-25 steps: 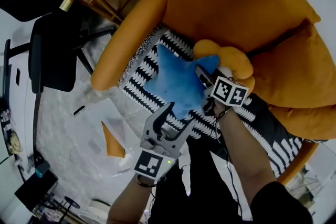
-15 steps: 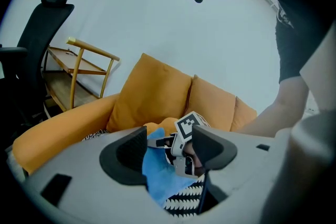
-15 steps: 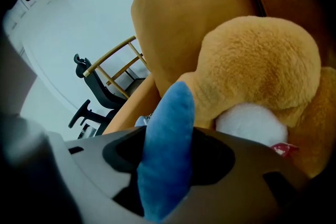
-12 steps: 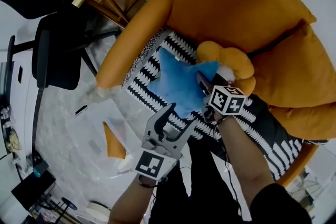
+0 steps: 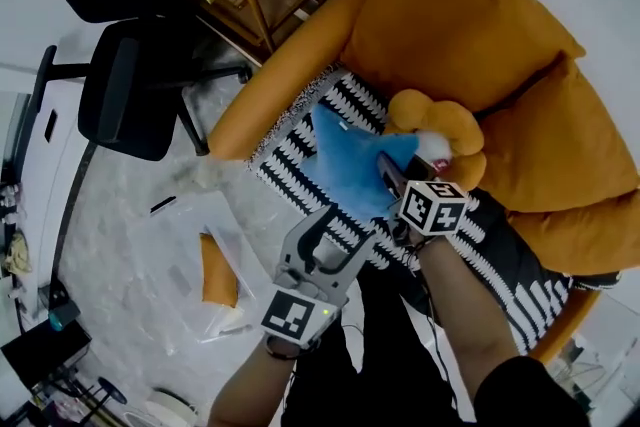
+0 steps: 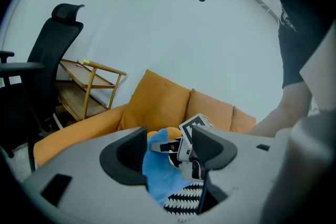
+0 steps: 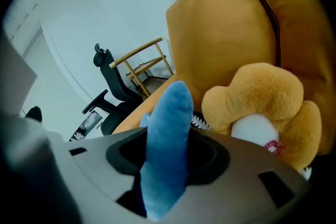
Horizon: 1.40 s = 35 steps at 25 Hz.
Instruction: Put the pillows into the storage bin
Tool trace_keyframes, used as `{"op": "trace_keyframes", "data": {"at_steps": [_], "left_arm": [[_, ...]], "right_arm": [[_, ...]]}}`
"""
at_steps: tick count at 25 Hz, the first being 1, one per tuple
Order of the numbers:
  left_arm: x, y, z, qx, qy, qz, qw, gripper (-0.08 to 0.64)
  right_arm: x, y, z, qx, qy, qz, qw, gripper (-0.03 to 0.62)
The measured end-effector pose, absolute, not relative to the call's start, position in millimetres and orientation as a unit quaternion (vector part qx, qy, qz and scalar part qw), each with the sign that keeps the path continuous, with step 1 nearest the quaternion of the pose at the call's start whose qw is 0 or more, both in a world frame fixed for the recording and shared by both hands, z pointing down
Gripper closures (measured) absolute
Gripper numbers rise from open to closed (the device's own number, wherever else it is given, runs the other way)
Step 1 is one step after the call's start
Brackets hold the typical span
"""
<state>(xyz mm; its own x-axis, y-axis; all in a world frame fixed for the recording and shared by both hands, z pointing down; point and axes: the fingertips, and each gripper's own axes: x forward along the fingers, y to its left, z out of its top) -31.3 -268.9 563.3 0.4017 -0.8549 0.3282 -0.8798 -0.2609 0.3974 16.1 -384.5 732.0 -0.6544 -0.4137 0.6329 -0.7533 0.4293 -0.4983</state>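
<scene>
Blue pillow [image 5: 350, 177] is pinched in the just-closing jaws of the right gripper [image 5: 388, 175].

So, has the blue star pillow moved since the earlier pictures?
Yes. The blue star pillow has pulled away from the striped cushion's left edge, toward the orange plush.

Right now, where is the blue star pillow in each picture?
Head view: blue star pillow in the middle, below the orange sofa cushion.
Left gripper view: pillow low in the middle, just past the open left claw.
Right gripper view: pillow bottom middle, pinched in the right claw, which has just been closing.
Shared landmark: the orange sofa cushion.
</scene>
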Motion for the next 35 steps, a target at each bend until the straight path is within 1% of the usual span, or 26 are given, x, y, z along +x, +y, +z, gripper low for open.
{"op": "trace_keyframes", "data": {"at_steps": [6,14,21,24,26,27,29,31,32,35], "left_arm": [[-51.3,-248.3,523.4,0.793,-0.561,0.016,0.239,0.305],[-79.9,-212.9,458.8,0.788,-0.584,0.011,0.194,0.305],[-98.6,-175.7,397.8,0.779,-0.611,0.006,0.141,0.316],[-107.5,-158.3,374.4,0.77,-0.627,0.0,0.119,0.345],[-115.1,-147.0,362.2,0.761,-0.64,-0.002,0.108,0.382],[-119.4,-141.9,357.2,0.756,-0.647,-0.002,0.102,0.405],[-128.1,-131.8,349.8,0.746,-0.659,0.004,0.095,0.485],[-137.9,-122.6,341.2,0.736,-0.671,0.01,0.088,0.532],[-143.8,-118.4,335.6,0.732,-0.677,0.01,0.083,0.545],[-158.9,-100.6,319.4,0.72,-0.691,0.008,0.068,0.552]], "right_arm": [[-10.1,-371.8,673.1,0.329,-0.862,0.3,0.242,0.407],[-31.8,-351.4,561.7,0.3,-0.9,0.25,0.194,0.403],[-54.7,-307.5,471.1,0.261,-0.932,0.168,0.187,0.405],[-61.7,-287.3,439.9,0.247,-0.941,0.148,0.181,0.405],[-65.7,-274.8,422.8,0.237,-0.945,0.136,0.179,0.405],[-68.1,-268.5,415.8,0.231,-0.948,0.131,0.178,0.405],[-73.6,-255.3,404.3,0.219,-0.952,0.119,0.177,0.405],[-82.0,-243.7,392.1,0.208,-0.957,0.104,0.176,0.407],[-87.7,-238.7,385.4,0.202,-0.959,0.097,0.174,0.407],[-102.5,-218.9,368.1,0.186,-0.964,0.085,0.168,0.407]]}}
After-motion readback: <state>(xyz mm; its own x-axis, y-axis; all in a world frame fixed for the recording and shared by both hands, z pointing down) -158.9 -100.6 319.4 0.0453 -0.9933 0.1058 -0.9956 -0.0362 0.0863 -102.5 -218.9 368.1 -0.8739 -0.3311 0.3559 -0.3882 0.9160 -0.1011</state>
